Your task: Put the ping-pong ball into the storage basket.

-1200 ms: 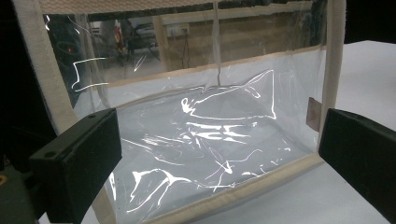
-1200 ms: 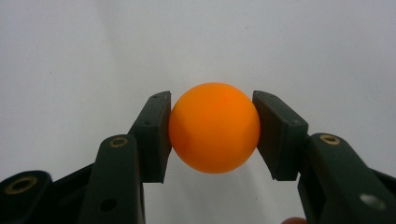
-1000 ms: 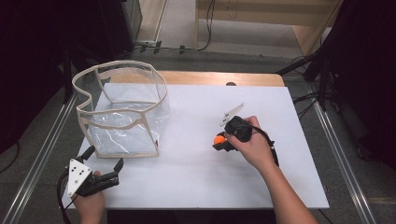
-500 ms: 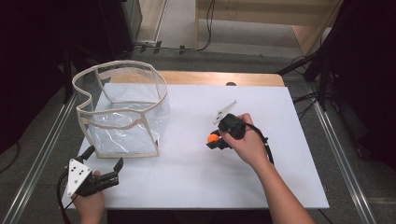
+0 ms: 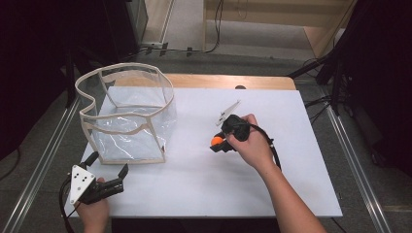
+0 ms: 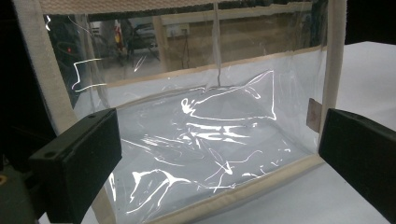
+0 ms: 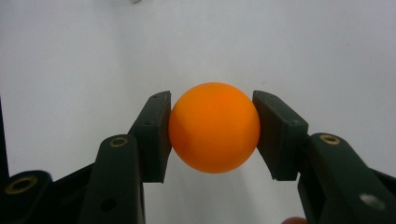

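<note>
clear bag (image 5: 127, 116) blocks the table's (image 5: 204, 184) left; elsewhere bare.

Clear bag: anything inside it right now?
Nothing seen inside the clear bag: through its wall, the left gripper view shows only glare on creased plastic. The beige trim hides its corners. The orange ball is outside, clamped in the right gripper.

This looked like a lab or recording rig. The counter (image 5: 291, 194) was a white sheet over a wooden top, flanked by metal rails (image 5: 350, 165). Cables (image 5: 214, 29) ran across the grey floor (image 5: 184, 24), and dark drapes (image 5: 29, 58) closed in both sides.
</note>
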A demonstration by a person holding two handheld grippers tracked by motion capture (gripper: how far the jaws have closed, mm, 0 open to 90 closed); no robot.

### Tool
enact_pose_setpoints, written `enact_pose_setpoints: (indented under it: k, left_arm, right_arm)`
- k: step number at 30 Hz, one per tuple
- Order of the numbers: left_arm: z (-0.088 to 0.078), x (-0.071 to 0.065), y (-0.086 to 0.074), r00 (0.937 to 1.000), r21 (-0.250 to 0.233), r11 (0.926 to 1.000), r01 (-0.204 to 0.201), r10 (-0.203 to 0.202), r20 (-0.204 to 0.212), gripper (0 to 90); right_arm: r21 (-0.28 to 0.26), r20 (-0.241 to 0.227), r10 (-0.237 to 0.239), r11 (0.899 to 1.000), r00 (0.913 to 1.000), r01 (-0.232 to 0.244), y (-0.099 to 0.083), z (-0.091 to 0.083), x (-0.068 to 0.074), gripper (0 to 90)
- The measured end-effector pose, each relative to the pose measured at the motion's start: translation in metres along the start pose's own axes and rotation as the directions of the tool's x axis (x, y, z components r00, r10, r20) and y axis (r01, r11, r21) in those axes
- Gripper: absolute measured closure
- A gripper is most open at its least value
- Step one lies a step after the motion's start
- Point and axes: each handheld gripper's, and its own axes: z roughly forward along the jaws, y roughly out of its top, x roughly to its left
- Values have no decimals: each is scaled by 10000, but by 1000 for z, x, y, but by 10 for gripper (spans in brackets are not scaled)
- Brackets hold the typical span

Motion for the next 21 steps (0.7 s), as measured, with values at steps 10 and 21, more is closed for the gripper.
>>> enact_pose_setpoints:
  k: [10, 21]
  left_arm:
    - [0, 0, 0, 10000, -1, 10000, 15, -15, 3, 1]
    - [1, 0, 0, 10000, 41, 10000, -61, 61, 11, 1]
  right_arm:
    - [-6, -166, -266, 9996, 9995, 266, 20, 3, 5, 476]
    - [-227, -378, -383, 9990, 9986, 375, 32, 5, 7, 476]
